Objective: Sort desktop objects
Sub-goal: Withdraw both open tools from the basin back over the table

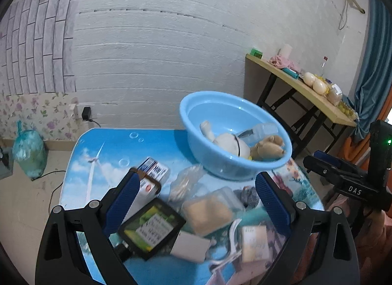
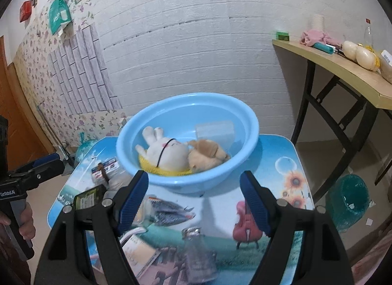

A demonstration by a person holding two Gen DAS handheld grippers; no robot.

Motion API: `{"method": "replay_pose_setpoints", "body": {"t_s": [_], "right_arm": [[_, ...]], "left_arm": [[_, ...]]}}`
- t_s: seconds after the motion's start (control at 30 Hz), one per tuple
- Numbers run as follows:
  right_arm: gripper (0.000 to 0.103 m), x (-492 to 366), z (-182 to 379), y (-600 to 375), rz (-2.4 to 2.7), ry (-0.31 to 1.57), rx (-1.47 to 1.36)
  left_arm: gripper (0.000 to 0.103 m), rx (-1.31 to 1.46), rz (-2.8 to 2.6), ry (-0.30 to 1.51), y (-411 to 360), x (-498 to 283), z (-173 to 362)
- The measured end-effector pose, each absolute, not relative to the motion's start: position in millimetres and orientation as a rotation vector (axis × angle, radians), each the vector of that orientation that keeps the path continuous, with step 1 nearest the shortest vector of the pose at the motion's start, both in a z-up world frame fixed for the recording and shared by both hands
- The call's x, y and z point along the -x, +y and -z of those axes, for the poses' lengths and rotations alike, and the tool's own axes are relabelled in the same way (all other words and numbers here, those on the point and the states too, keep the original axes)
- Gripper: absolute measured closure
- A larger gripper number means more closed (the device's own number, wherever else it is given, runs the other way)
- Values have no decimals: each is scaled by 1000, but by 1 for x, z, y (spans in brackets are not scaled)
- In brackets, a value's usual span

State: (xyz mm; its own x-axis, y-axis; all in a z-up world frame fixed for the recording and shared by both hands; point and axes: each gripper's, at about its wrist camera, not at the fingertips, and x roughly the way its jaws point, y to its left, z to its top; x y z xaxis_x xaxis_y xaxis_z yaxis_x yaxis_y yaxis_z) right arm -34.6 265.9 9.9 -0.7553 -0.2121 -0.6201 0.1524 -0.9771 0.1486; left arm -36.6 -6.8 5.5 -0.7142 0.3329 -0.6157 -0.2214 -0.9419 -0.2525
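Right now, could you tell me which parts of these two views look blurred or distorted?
Left wrist view: the items near the lens, like the dark packet and clear tub, are motion-smeared; the blue basin leans from fisheye curvature. Right wrist view: the glass bottle is soft, the plush toys sharper, the side table bows.

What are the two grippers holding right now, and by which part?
Nothing. The left gripper and right gripper are both open above the table's clutter, pads touching no object.

Both wrist cameras looked closely downward along their fingers over the table [image 1: 73, 162], sharing the blue basin [image 2: 247, 135].
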Motion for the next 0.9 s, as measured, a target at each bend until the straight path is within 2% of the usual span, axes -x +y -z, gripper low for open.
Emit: {"method": "replay_pose_setpoints", "body": {"t_s": [0.2,0.9], "right_arm": [[25,16,-3,263,2784,-84,-1019],[27,-23,37,279,2754,-89,-1197]], "left_arm": [[7,1014,-2658,-239,-14,18,-1],[7,1160,-2620,-178,-12,-17,40]]}}
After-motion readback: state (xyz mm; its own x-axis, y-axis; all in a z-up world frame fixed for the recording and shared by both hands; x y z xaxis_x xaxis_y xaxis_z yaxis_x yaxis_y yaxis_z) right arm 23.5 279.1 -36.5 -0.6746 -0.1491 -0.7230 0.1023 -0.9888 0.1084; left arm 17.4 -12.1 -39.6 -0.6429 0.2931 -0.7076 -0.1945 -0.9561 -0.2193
